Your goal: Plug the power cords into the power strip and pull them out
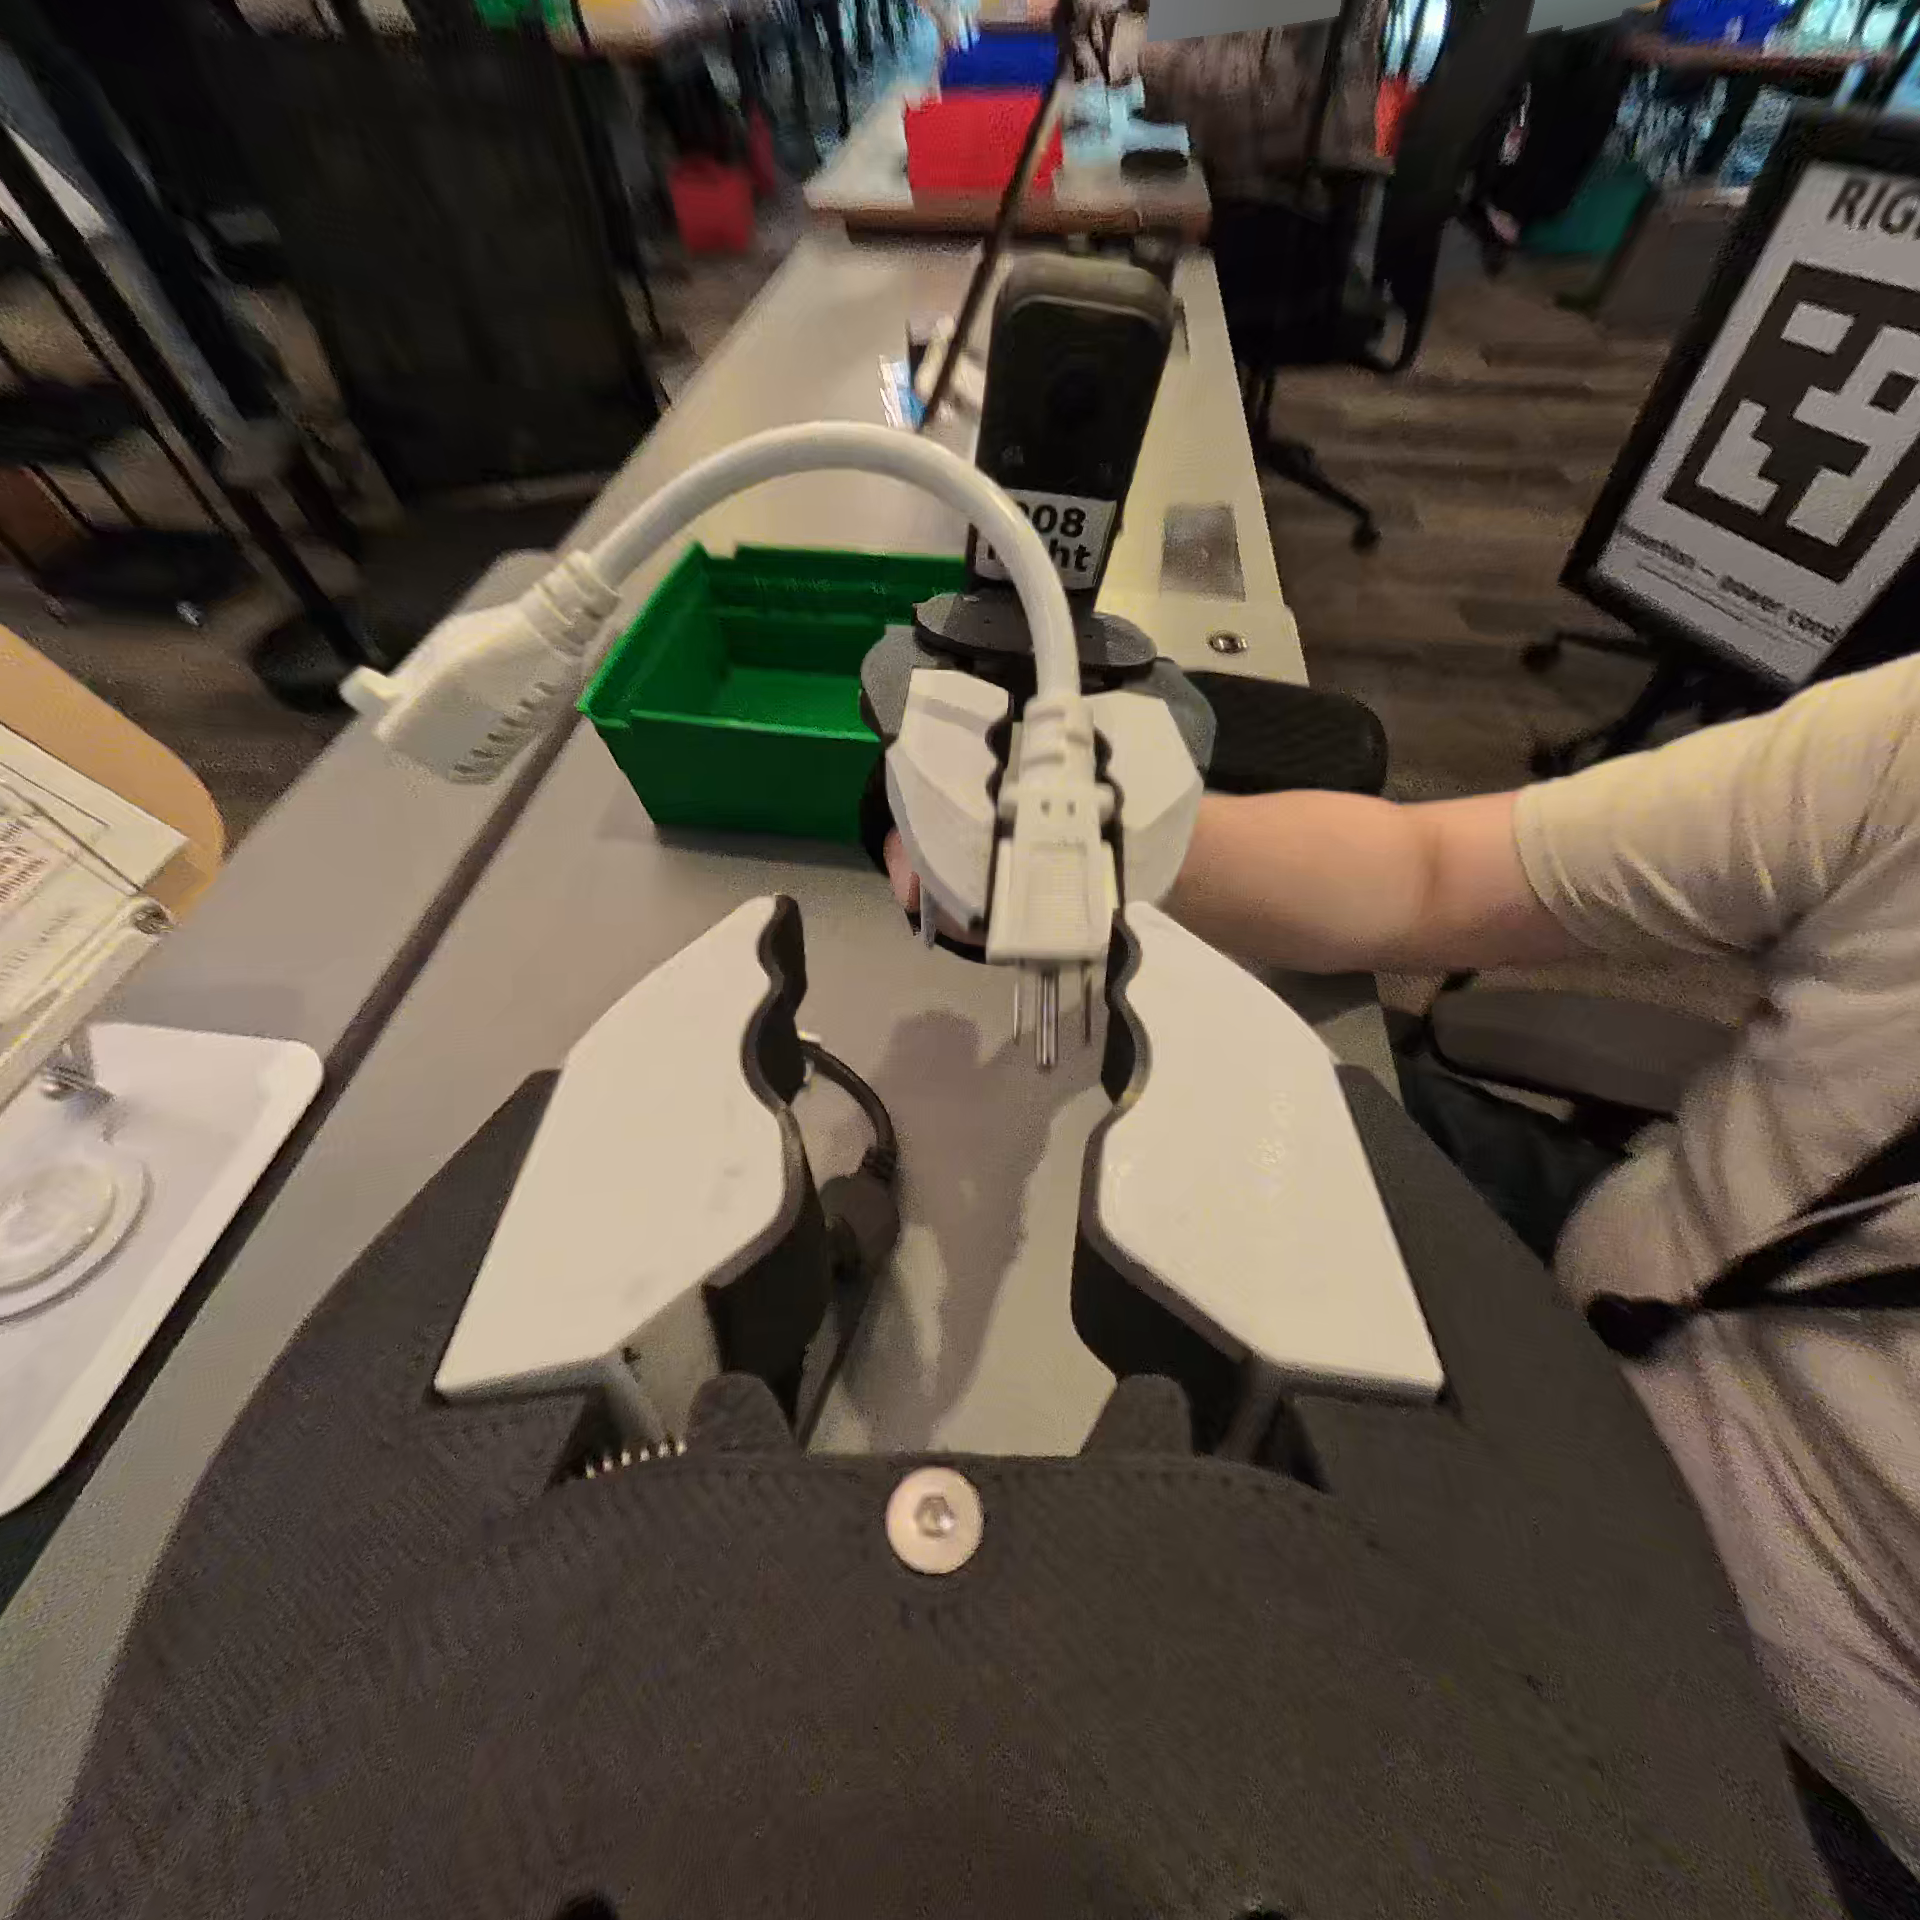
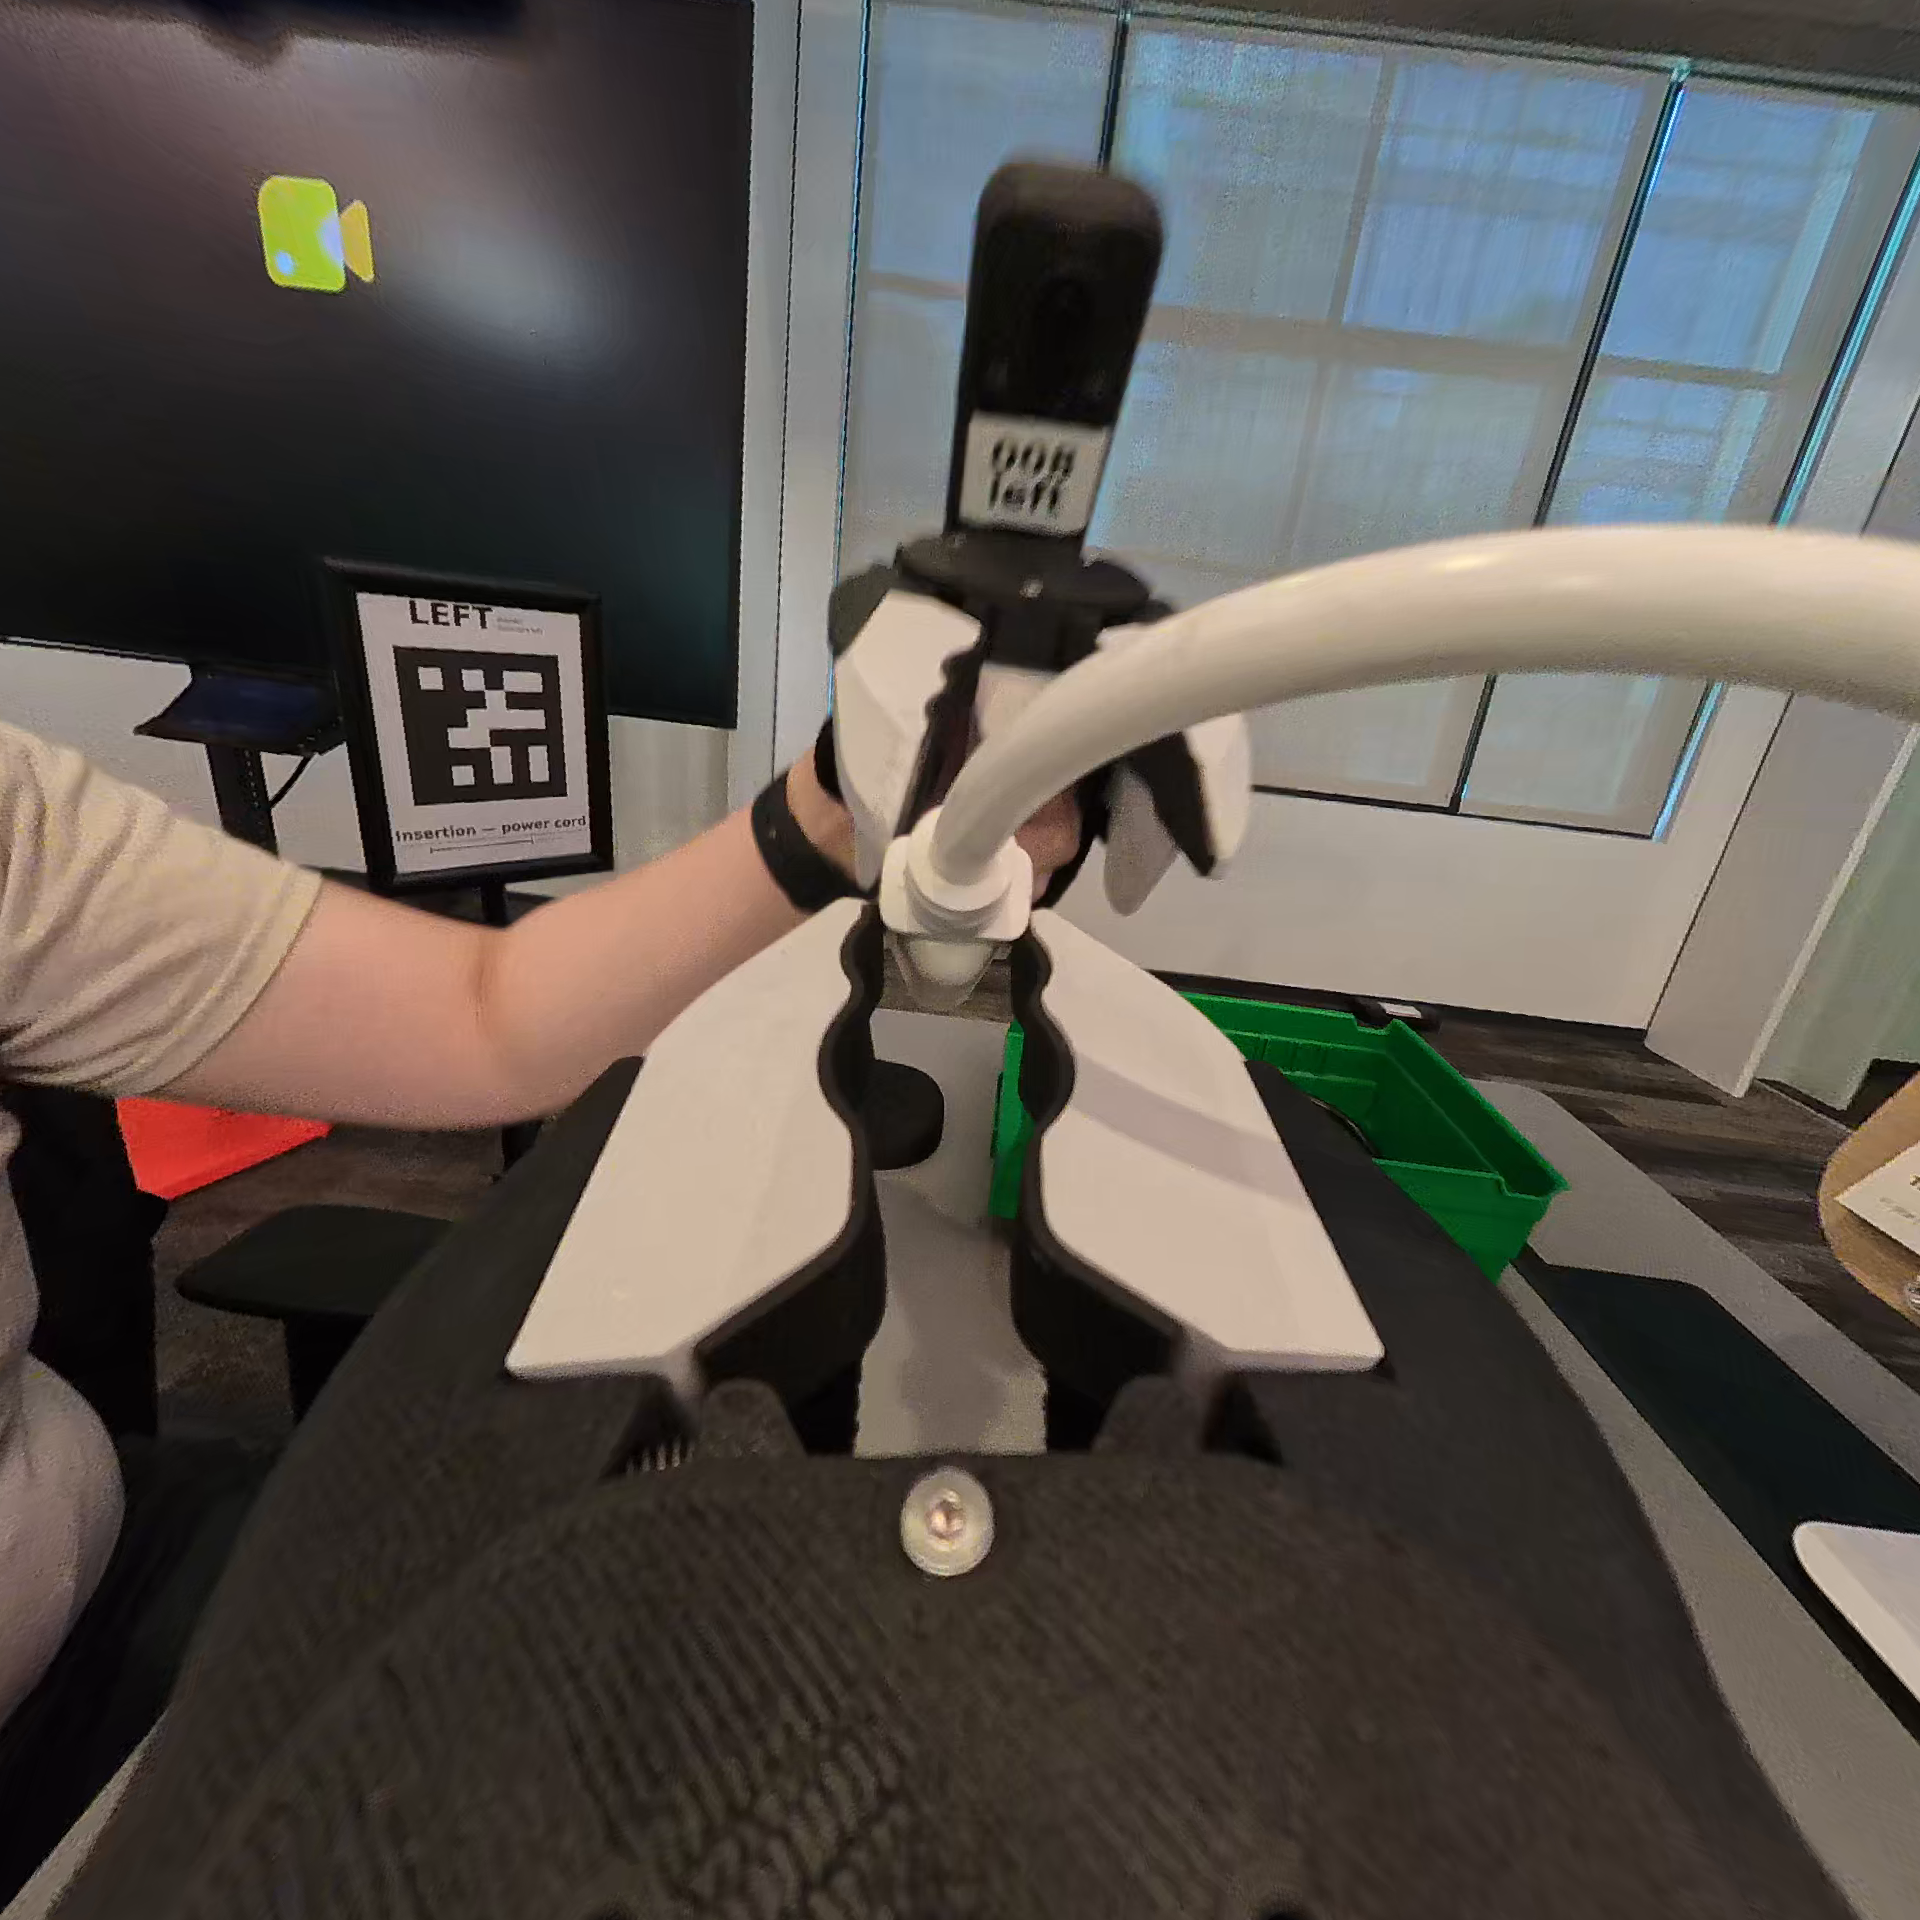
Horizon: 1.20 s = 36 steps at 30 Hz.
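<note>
A short white power cord (image 1: 831, 447) arches over the grey table (image 1: 582, 914). My right gripper (image 2: 951, 930) is shut on its white plug (image 2: 956, 894). In the left wrist view the plug (image 1: 1049, 862) hangs in that gripper (image 1: 1044, 904), prongs (image 1: 1044, 1018) pointing down above the table. The cord's white socket end (image 1: 478, 696) hangs free at the left. My left gripper (image 1: 956, 935) is open and empty, just in front of the plug. Its fingers (image 2: 883, 727) show spread behind the plug in the right wrist view. A black cord (image 1: 862, 1122) lies under my left finger. I see no power strip.
An open green bin (image 1: 748, 707) stands on the table behind the grippers. A white tray (image 1: 156, 1195) with a clear object sits at the left. A person's arm (image 1: 1403, 873) reaches in from the right. A framed marker sign (image 1: 1787, 416) stands at the right. Both grippers' tips are close together, under 4 cm apart.
</note>
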### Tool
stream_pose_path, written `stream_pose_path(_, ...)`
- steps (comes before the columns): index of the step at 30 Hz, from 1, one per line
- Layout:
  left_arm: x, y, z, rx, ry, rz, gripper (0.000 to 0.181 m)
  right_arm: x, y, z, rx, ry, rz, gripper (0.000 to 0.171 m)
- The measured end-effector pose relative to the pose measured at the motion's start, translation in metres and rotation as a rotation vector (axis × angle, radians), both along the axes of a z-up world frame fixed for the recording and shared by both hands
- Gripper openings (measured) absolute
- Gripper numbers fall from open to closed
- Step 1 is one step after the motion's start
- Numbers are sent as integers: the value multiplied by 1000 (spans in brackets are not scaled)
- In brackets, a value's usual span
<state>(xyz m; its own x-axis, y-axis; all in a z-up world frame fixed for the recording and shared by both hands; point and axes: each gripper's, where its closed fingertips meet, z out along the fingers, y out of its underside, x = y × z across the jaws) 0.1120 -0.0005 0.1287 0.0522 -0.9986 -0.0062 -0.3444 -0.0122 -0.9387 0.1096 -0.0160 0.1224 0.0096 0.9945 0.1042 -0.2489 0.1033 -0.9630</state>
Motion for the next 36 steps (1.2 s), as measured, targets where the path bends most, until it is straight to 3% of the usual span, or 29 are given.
stream_pose_path(6,1,-10,-17,-88,-240,-58,50,-2,-6,1,39,35,30,25)
stream_pose_path(8,3,-22,-14,-79,-280,-136,29,-1,-8,6,88,106,2,25)
stream_pose_path(9,3,-27,-12,-52,-287,-160,20,0,-10,8,119,141,-7,24)
stream_pose_path(15,-2,-33,-12,119,-172,-104,13,-3,-16,5,187,151,-7,25)
stream_pose_path(21,-14,-31,-22,29,-234,-102,12,-15,-12,-7,101,78,23,27)
stream_pose_path(28,-24,-23,-33,79,-239,-36,11,-25,-7,-21,25,-15,59,23)
stream_pose_path(33,-27,-14,-40,172,-211,44,10,-27,-4,-15,-181,14,164,40)
stream_pose_path(36,-28,-14,-42,176,-213,50,10,-29,1,-19,-189,-12,116,26)
